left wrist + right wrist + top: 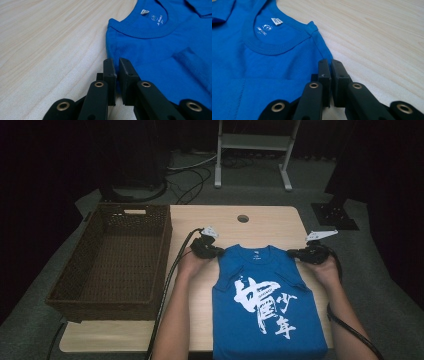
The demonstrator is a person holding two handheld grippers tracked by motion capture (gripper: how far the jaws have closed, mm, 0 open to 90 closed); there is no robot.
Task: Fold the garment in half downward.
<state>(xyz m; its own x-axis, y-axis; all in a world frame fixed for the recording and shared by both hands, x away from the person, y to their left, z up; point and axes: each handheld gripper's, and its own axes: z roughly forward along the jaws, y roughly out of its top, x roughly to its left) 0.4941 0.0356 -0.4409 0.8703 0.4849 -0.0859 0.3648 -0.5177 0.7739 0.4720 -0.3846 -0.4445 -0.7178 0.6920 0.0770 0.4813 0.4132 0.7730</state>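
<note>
Blue T-shirt flat on wooden table, left gripper and right gripper apparently pinching its shoulder edges

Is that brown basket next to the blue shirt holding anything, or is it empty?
Empty. The high view looks straight down into the woven basket and shows only its bare wicker bottom and walls. The blue shirt lies outside it, on the table.

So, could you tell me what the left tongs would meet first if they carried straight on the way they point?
Most likely the blue shirt itself: the left tongs, shut on its edge, point toward the collar.
</note>
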